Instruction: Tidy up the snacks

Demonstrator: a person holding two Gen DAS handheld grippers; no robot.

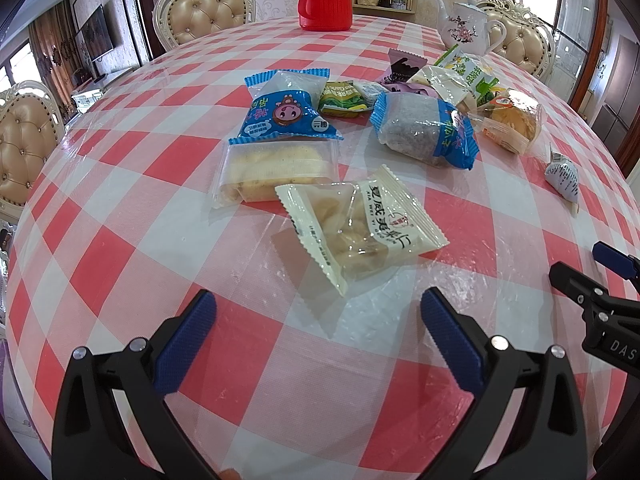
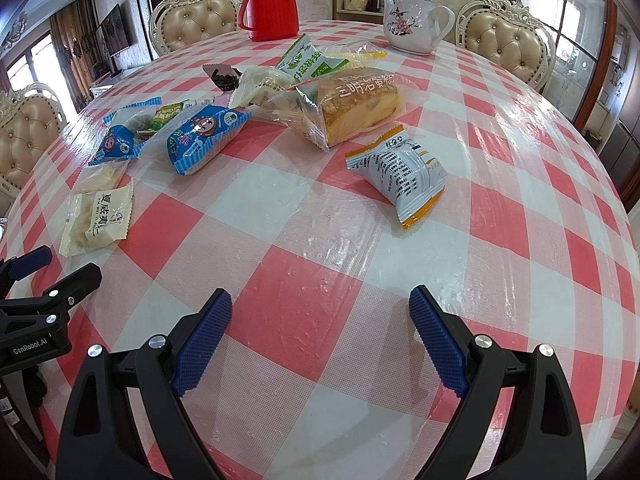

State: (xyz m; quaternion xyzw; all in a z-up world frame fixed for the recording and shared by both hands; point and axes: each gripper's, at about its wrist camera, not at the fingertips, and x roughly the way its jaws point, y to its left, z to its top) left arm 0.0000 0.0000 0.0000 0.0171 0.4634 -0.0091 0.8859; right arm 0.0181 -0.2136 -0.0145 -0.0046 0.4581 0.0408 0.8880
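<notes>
While both grippers hang low over the checked tablecloth (image 2: 280, 288), neither holds anything. On the left gripper (image 1: 318, 316) the fingers stand wide apart, with a cream packet (image 1: 360, 226) lying just beyond their tips. Fingers on the right gripper (image 2: 320, 308) are spread too, over bare cloth, and a white-and-orange packet (image 2: 400, 170) lies farther off, apart from the rest. Other snacks sit in a loose heap toward the far side: blue packets (image 2: 206, 136), a wrapped cake (image 2: 356, 100). A red flask (image 2: 272, 4) and a teapot (image 2: 412, 20) stand at the far edge.
</notes>
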